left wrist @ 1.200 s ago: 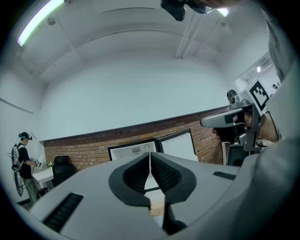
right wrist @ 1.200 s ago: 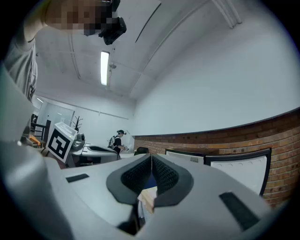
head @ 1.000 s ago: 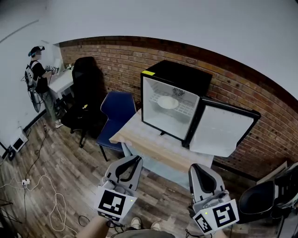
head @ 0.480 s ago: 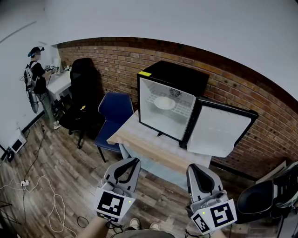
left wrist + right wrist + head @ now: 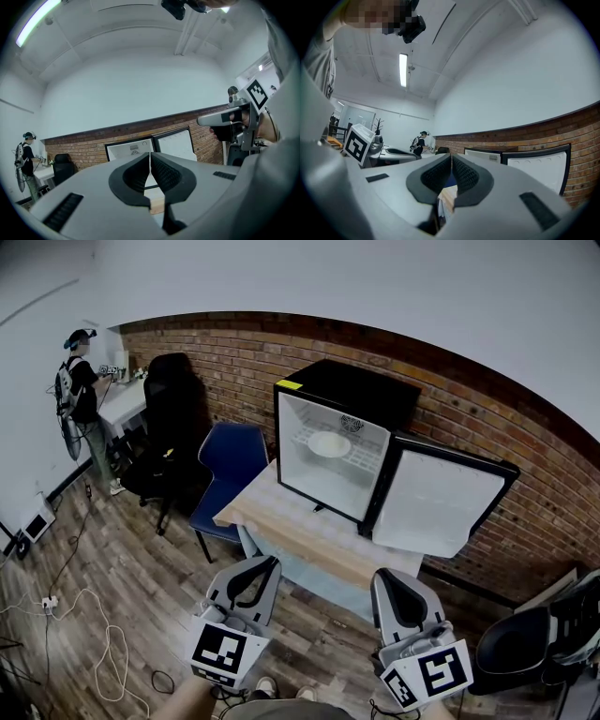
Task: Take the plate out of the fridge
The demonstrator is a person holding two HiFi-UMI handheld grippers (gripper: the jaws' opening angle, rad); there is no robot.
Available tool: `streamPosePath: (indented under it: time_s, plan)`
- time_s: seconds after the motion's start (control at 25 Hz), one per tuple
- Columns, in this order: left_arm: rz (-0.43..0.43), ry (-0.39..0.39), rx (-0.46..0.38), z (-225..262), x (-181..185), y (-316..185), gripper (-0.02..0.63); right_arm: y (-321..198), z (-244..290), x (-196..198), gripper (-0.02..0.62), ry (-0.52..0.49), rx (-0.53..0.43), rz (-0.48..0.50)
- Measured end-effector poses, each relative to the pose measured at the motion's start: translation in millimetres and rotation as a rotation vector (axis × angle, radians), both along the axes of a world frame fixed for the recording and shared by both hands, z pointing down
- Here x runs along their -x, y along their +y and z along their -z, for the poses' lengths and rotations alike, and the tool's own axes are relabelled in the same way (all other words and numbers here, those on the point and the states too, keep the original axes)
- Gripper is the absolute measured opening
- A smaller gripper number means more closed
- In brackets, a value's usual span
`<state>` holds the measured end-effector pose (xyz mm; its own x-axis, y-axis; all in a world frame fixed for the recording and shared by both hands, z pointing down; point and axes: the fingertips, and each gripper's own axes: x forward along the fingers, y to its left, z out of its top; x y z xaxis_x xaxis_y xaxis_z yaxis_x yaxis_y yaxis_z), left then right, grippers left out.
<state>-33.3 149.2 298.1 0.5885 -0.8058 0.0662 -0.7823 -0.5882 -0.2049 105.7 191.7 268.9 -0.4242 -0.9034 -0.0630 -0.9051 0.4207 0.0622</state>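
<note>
On the fridge shelf (image 5: 364, 459): a round, seemingly white plate (image 5: 329, 443); left tongs (image 5: 150, 155), right tongs (image 5: 451, 158) both closed.

- The fridge (image 5: 349, 390) faces me with its mouth wide open, so I have a straight way in to the plate (image 5: 329, 443) on the wire shelf (image 5: 361, 463).
- The door (image 5: 433, 504) stands swung out to the right and walls off that side.
- The table (image 5: 281, 526) has a bare front strip before the fridge.
- A blue chair (image 5: 232, 457) crowds the table's left end.
- Open floor (image 5: 319, 636) lies between the table and my left gripper (image 5: 271, 562) and right gripper (image 5: 385, 575).
</note>
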Motion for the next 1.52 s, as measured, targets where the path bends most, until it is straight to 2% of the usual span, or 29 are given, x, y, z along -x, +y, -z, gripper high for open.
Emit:
streamPosePath:
  time_s: [0.76,1.16,1.4,1.52]
  plan:
    - [0.028,-0.025,0.003,-13.2,-27.1,2.0,0.023,-2.4,-13.6,-24.3,0.031,-0.025,-0.005,0.056]
    - [0.008,-0.037,-0.016,-16.7,-29.5,-37.5,0.023,-44.4,-19.4,-22.7,0.031,-0.023,-0.013,0.053]
    - [-0.001,0.012,0.027,-18.7,-23.4,-74.6,0.023,-81.8,-20.3,-15.7,0.031,-0.011,-0.014,0.049]
    - [-0.008,0.014,0.016,-15.9,-17.4,-95.5,0.023,-105.2,-23.4,-10.4,0.031,-0.005,-0.002,0.044]
